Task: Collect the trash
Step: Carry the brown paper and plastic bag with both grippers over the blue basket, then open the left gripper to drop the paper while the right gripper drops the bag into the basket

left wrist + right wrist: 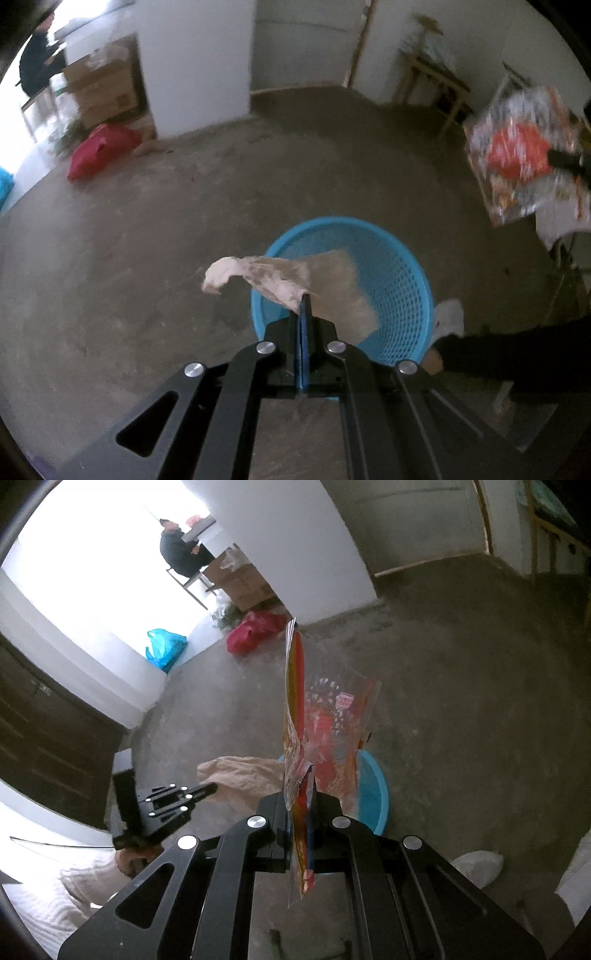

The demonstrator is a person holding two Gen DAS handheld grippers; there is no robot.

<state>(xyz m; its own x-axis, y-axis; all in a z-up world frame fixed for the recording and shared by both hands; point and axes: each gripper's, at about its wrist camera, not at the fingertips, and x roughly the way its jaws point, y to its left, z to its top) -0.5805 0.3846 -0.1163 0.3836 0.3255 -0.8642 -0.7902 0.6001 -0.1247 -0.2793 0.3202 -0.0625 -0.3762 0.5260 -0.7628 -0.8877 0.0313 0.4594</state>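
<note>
My left gripper [305,300] is shut on a crumpled beige paper bag [280,277], which hangs over the near rim of a blue mesh basket [391,266] on the concrete floor. The colourful snack wrapper [524,155] shows at the right of the left wrist view, pinched by the right gripper. In the right wrist view my right gripper [300,775] is shut on that red, orange and clear wrapper [295,686], which stands edge-on above the blue basket [371,786]. The left gripper [212,787] and its beige bag [243,775] come in from the left.
A red bag [99,151] lies by a white pillar with cardboard boxes [103,88] behind it. A blue plastic bag [164,648] sits at the doorway. A person [181,548] sits on a chair in the far room. Wooden stands [432,77] line the right wall. A white shoe [448,317] stands beside the basket.
</note>
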